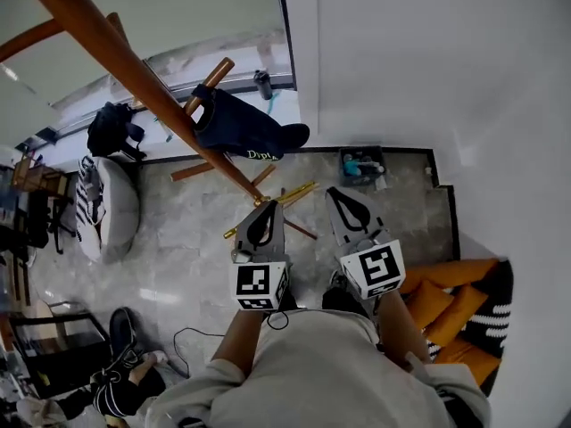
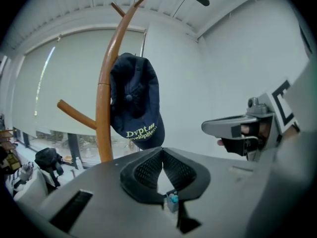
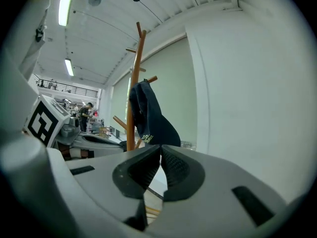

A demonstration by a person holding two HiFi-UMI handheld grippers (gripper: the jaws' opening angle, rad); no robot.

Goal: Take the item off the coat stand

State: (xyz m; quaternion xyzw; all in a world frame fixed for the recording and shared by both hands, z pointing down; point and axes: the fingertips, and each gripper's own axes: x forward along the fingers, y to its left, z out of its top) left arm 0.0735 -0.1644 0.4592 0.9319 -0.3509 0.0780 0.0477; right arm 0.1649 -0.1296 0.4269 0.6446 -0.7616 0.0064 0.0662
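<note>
A dark navy cap (image 1: pixel 243 127) with pale lettering hangs on a peg of the wooden coat stand (image 1: pixel 134 74). The cap (image 2: pixel 134 100) fills the middle of the left gripper view, against the stand's curved pole (image 2: pixel 105 98). In the right gripper view the cap (image 3: pixel 151 118) hangs by the pole (image 3: pixel 132 103). My left gripper (image 1: pixel 261 214) is shut and empty, short of the cap and below it. My right gripper (image 1: pixel 343 205) is shut too, holding nothing, a little to the right of the left one.
A white wall (image 1: pixel 428 61) and corner stand to the right. On the floor lie a white beanbag (image 1: pixel 107 205), a black bag (image 1: pixel 111 127), a small box (image 1: pixel 361 165) and orange cushions (image 1: pixel 446 306). A window (image 1: pixel 178 12) is behind the stand.
</note>
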